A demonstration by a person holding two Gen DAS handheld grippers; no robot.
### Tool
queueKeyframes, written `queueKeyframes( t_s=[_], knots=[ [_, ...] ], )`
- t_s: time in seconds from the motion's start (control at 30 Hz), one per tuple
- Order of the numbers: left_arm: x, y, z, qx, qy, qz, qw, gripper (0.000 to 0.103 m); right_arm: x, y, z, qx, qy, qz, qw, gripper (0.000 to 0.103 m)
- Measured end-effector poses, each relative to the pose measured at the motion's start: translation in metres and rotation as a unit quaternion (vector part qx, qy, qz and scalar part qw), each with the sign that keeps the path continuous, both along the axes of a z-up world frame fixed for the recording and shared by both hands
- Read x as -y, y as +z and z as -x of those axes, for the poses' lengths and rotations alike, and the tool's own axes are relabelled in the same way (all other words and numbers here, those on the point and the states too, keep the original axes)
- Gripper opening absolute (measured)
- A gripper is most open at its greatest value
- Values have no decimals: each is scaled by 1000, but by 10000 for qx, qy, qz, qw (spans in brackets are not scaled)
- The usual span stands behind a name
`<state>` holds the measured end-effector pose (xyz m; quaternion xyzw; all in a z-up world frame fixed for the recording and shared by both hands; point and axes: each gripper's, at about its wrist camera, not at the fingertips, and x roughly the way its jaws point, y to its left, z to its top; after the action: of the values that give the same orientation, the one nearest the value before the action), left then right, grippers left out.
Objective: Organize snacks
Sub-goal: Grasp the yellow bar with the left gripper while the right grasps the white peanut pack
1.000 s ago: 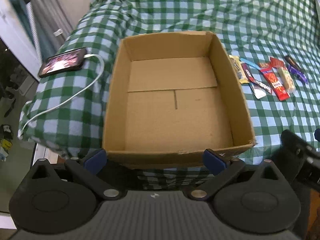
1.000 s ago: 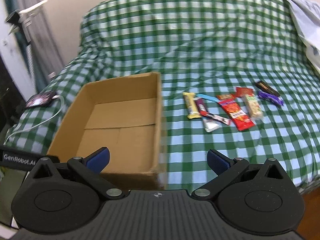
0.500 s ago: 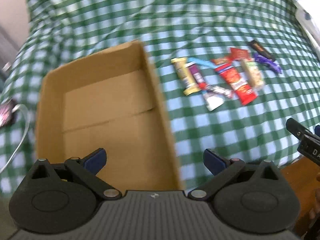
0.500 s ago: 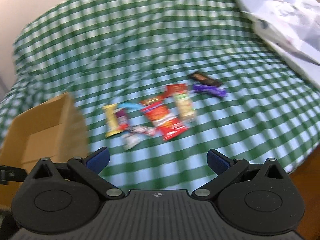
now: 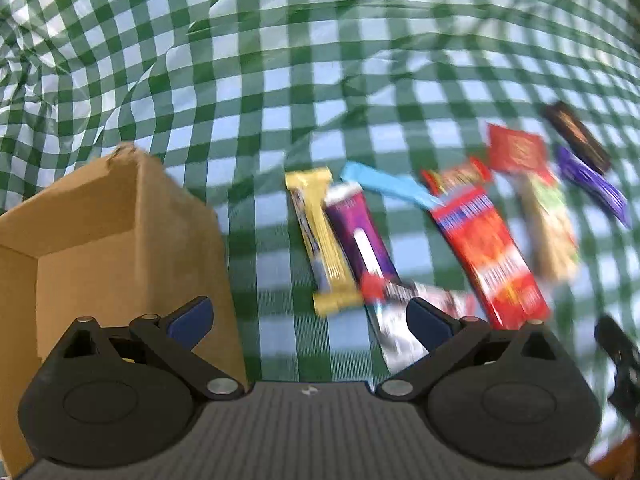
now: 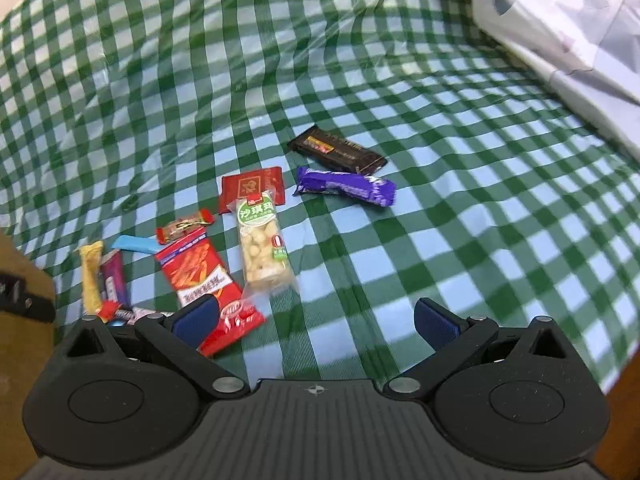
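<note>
left tongs (image 5: pixel 308 320) spread wide, nothing held, above bed (image 5: pixel 280 80) | box (image 5: pixel 120 240) at their left finger, snacks (image 5: pixel 400 240) ahead-right | right tongs (image 6: pixel 316 320) spread wide, nothing held | red pack (image 6: pixel 204 284) beside left finger, nut bar (image 6: pixel 262 252) ahead

The left gripper (image 5: pixel 308 318), a black two-finger tool with blue pads, has its jaws spread wide and nothing sits between them. The right gripper (image 6: pixel 316 318), of the same black build, also has its jaws wide apart and empty. Both point forward and a little downward. In the right view, a black part of the left gripper shows at the left edge.
</note>
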<state>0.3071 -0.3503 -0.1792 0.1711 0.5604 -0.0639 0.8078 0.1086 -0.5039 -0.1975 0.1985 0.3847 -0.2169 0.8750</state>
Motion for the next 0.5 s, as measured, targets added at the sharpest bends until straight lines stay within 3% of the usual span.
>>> queueKeyframes(
  t_s=[0.13,0.3,0.5],
  knots=[
    [-1,-26,-34,-78,405,-131,9991,103,8,-22,-35,12,124,-140,9998,103],
    [4,-30,-46,270,200,-308,9990,103,11,-40,-73,-8,280,-144,9995,103],
    [11,-43,-55,389,120,-725,9965,103,14,-58,-99,-165,333,-48,9993,103]
  ],
)
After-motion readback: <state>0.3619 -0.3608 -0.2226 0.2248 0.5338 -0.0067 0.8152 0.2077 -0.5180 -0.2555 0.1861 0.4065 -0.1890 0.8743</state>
